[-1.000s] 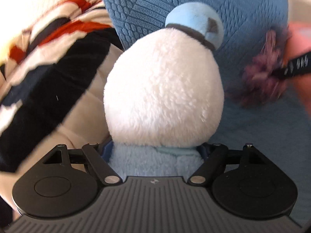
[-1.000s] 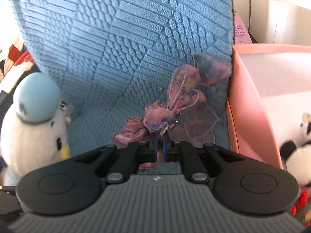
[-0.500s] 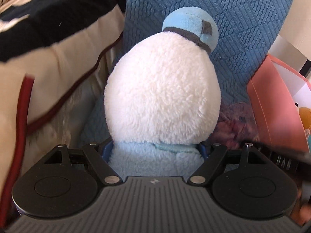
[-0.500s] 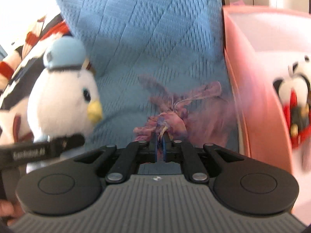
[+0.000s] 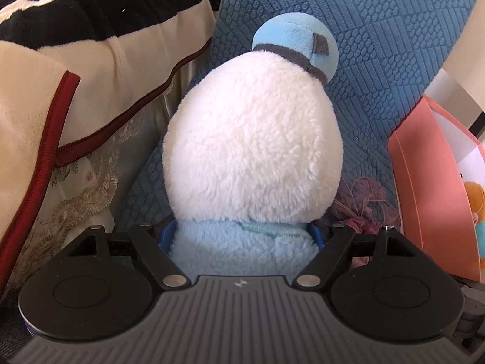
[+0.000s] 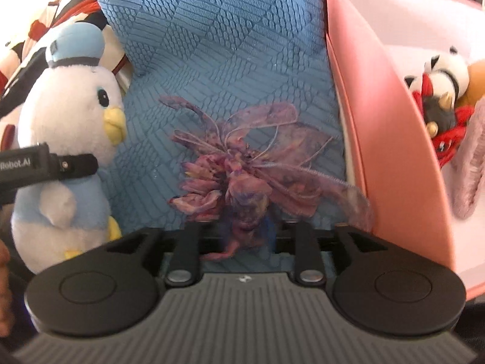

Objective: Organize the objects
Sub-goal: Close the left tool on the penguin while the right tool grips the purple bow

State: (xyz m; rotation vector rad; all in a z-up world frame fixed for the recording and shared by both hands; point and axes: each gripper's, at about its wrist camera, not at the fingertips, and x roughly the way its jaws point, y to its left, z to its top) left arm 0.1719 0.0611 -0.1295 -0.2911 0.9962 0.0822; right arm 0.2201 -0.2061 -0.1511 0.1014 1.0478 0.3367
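Observation:
A white plush penguin (image 5: 253, 139) with a light-blue cap and body fills the left wrist view, seen from behind. My left gripper (image 5: 242, 239) is shut on its blue body. The same penguin (image 6: 68, 139) stands at the left of the right wrist view with a left finger (image 6: 72, 165) across its chest. A purple fabric butterfly ornament (image 6: 242, 163) lies on the blue textured cushion (image 6: 212, 45) in front of my right gripper (image 6: 247, 233). The jaws have parted, with the ornament's lower end between them.
A pink storage box (image 6: 385, 127) stands right of the cushion and holds several plush toys (image 6: 442, 100). It also shows in the left wrist view (image 5: 430, 200). A striped blanket (image 5: 75, 60) lies to the left.
My right gripper has opened and the butterfly ornament has dropped onto the cushion. The left gripper has carried the penguin slightly closer toward the pink box.

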